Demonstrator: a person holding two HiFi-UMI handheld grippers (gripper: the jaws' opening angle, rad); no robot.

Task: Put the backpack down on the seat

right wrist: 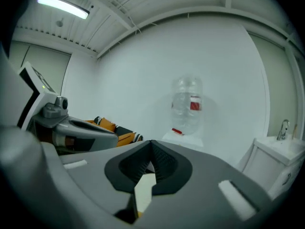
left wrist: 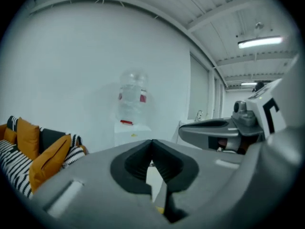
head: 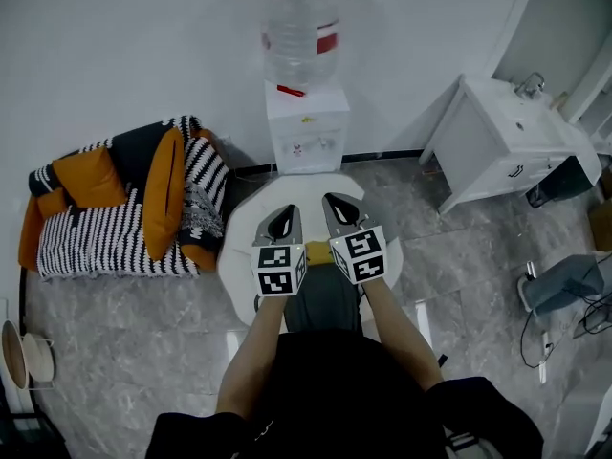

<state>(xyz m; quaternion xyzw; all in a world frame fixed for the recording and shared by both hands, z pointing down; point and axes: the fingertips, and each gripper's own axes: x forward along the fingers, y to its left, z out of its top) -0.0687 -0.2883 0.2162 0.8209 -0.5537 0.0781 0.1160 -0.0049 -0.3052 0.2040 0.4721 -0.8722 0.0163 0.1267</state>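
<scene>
- Left gripper (head: 282,214) – jaws together, tips meeting, nothing between the pads in the left gripper view.
- Right gripper (head: 340,206) – same: closed tip to tip, no strap or cloth showing at the pads.
- Backpack (head: 321,302) – dark grey with a yellow patch (head: 318,251) on top. It sits between my forearms (head: 256,357), just under the marker cubes (head: 278,269), over the near side of the seat (head: 239,256). I cannot tell what carries it or whether it rests on the seat yet.
- Handling, my guess: soft fabric that sags and folds, fairly light, not fragile, not slippery.
- Best hold is probably the top handle or a strap near the yellow part; the body panel would just bunch up.
- The seat is round, white and small, so the bag could overhang or slide off the rim. It needs centering.
- Room: water dispenser (head: 306,127) just behind the seat, sofa (head: 105,242) just beside it on the left, white cabinet (head: 497,142) well apart on the right.
- Open floor lies on the near side and to the right, so lowering straight down looks safest.
</scene>
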